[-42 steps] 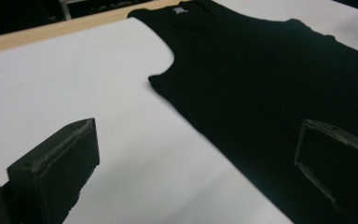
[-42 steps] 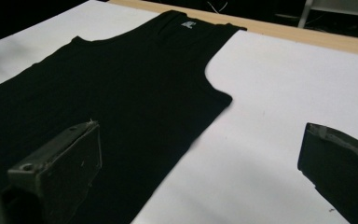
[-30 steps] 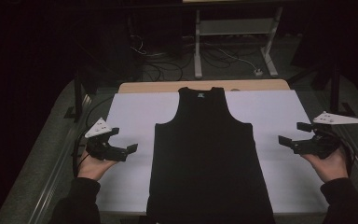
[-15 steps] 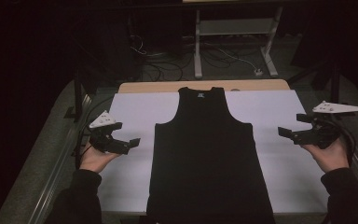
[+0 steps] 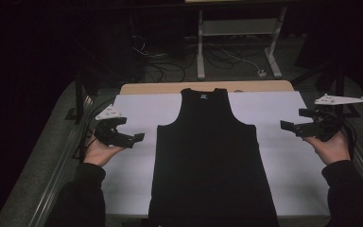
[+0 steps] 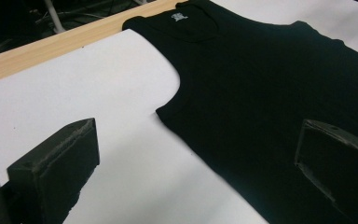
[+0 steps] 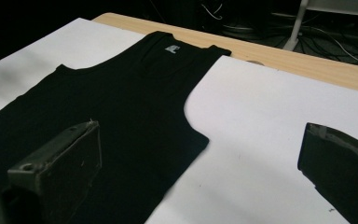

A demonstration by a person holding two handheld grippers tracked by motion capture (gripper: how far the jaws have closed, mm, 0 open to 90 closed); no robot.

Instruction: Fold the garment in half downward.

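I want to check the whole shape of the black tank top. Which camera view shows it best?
The high view: the black tank top lies flat there, seen from neckline almost to hem. The left gripper view and right gripper view each show its upper part at an angle.

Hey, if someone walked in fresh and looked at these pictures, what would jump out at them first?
A black tank top lies flat down the middle of a white sheet on the table, neck toward the far wooden edge. On either side of it, the left hand-held gripper and the right hand-held gripper point inward, jaws open, holding nothing.
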